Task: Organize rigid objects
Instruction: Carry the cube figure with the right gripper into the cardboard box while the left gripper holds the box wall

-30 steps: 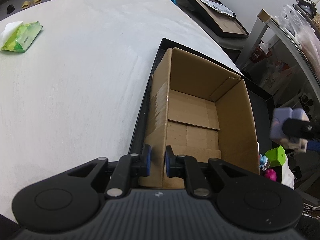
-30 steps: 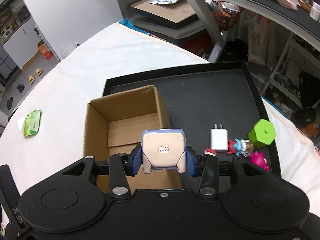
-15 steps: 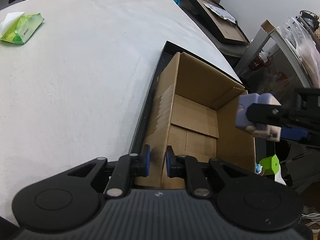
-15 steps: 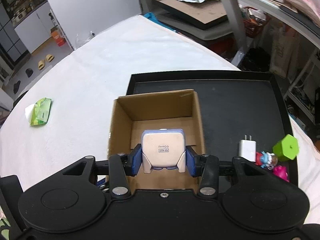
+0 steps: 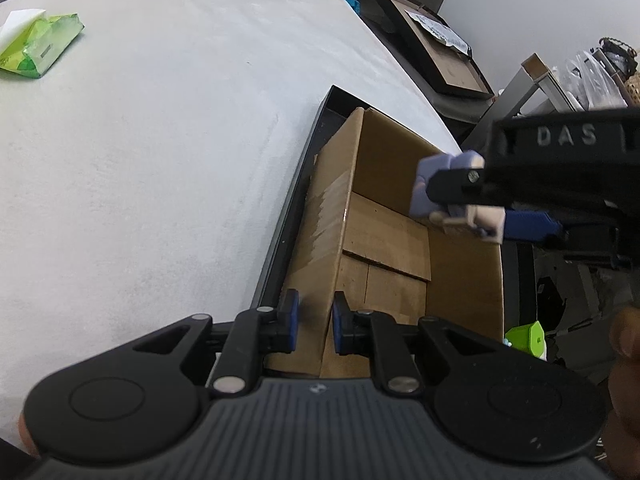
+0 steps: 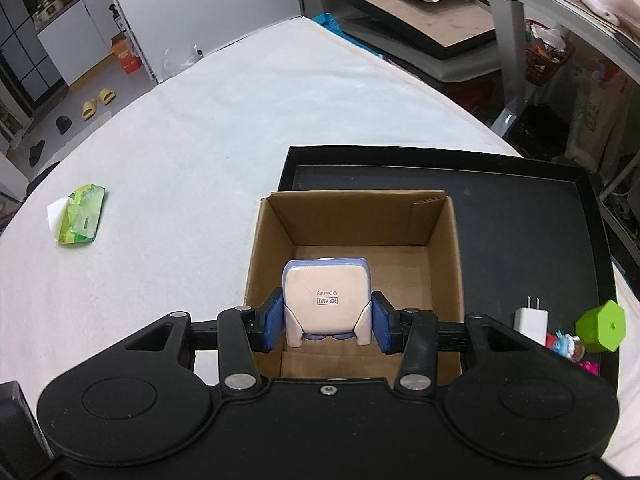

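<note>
Over the box (image 6: 354, 264), right tongs (image 6: 326, 320) clench the figure (image 6: 326, 300); left tongs (image 5: 314, 322) pinch the box's wall. Dropped from here, the figure may bounce out.

My left wrist view: low, right at near left wall of box (image 5: 384, 236), facing forward along that wall and across white tabletop (image 5: 160, 140). My right wrist view: higher, above near edge of box (image 6: 356, 240), looking forward and down into it, tray (image 6: 520, 216) beyond. Both share box, tray edge, tabletop, green packet (image 6: 80, 220). Right hand-held gripper (image 5: 472, 200) enters left view from right, over box.
</note>
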### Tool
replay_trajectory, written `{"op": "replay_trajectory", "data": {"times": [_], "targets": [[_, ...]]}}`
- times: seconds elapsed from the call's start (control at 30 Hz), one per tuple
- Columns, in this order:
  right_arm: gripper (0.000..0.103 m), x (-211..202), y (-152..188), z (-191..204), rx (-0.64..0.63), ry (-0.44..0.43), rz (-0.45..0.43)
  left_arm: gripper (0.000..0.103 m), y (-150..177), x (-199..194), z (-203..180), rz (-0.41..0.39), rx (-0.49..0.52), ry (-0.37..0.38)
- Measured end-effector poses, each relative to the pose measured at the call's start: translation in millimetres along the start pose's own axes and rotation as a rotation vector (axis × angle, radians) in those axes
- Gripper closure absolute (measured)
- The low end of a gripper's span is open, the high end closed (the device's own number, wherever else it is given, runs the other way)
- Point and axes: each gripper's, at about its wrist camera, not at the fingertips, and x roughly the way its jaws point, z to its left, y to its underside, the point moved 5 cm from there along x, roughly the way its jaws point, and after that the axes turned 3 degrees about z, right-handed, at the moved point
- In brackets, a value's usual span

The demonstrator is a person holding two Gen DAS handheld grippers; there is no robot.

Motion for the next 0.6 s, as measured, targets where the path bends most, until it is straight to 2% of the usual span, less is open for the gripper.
{"op": "replay_trajectory", "data": {"times": [0.17, 0.23, 0.27, 0.3, 0.53, 0.6], "targets": [[0.058, 4, -12, 6, 0.002, -0.029, -0.023, 0.088, 1, -2, 1, -0.014, -0.009, 0.003], [0.051, 0, -18, 9, -0.018, -0.036, -0.059, 0.088, 1, -1, 3, -0.015, -0.016, -0.007], [0.041, -2, -20, 10, -0.023, -0.040, -0.071, 0.088, 0, -2, 3, -0.022, -0.027, 0.010], [0.036, -3, -21, 10, -0.023, -0.044, -0.079, 0.088, 0, -1, 3, -0.013, -0.030, 0.012], [0.035, -5, -15, -8, 0.006, -0.049, -0.054, 0.087, 0, -5, 0, -0.023, -0.008, -0.011], [0.032, -9, -10, -16, 0.013, -0.051, -0.058, 0.087, -1, -4, -3, -0.027, 0.011, -0.024]]}}
